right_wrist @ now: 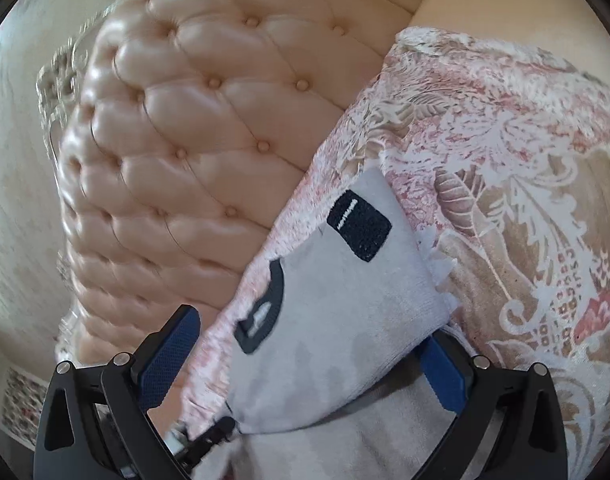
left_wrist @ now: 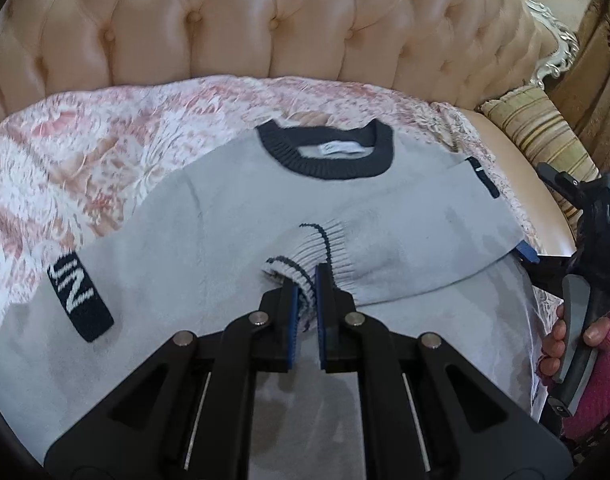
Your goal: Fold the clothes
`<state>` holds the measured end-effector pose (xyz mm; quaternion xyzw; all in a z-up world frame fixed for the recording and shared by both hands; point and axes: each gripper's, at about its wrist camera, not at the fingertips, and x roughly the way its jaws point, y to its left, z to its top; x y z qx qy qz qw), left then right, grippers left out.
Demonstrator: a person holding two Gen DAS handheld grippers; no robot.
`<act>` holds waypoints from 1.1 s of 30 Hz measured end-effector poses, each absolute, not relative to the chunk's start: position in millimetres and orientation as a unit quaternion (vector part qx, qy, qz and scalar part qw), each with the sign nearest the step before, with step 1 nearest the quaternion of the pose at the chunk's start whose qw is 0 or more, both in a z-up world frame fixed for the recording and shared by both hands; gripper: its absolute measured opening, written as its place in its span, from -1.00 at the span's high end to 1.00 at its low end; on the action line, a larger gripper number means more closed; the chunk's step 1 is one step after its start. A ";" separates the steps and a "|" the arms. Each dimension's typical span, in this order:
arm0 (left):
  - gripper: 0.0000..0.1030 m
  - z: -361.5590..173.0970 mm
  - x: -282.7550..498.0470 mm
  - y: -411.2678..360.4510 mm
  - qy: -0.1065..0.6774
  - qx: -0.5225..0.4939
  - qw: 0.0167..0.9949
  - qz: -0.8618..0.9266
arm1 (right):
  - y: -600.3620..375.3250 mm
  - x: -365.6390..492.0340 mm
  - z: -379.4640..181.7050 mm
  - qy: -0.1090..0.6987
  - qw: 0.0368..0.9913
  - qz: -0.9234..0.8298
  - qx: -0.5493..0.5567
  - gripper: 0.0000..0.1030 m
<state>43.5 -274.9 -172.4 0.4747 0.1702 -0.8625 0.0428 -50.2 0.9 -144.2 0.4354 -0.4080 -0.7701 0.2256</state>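
A light grey knitted sweater (left_wrist: 209, 216) with a dark navy collar (left_wrist: 325, 156) lies flat on a pink floral cover. Its right sleeve is folded across the chest. My left gripper (left_wrist: 307, 292) is shut on the sleeve's ribbed, navy-striped cuff (left_wrist: 305, 256) over the middle of the sweater. My right gripper (right_wrist: 313, 332) is open, its blue pads (right_wrist: 173, 352) spread on either side of the sweater's folded edge (right_wrist: 345, 320); it also shows at the right edge of the left wrist view (left_wrist: 585, 240), hand-held. A navy patch (left_wrist: 81, 300) sits on the other sleeve.
The tufted beige sofa back (left_wrist: 265, 28) rises behind the sweater. The floral cover (left_wrist: 85, 140) spreads over the seat. A striped cushion (left_wrist: 541, 132) lies at the far right by the sofa's ornate carved frame (left_wrist: 557, 44).
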 end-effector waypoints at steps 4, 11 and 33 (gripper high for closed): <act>0.76 -184.0 33.7 -273.4 0.169 0.502 0.058 -0.846 | 1.5 -54.7 -142.5 -0.416 0.222 -0.762 0.445 -1.00; 0.37 -190.5 35.2 -281.9 0.192 0.507 0.071 -0.837 | 4.5 -55.6 -137.9 -0.412 0.227 -0.745 0.473 -1.00; -0.63 -139.3 33.2 -275.0 0.171 0.446 0.065 -0.876 | -136.1 -6.2 -114.4 0.266 0.230 -0.829 0.435 -1.00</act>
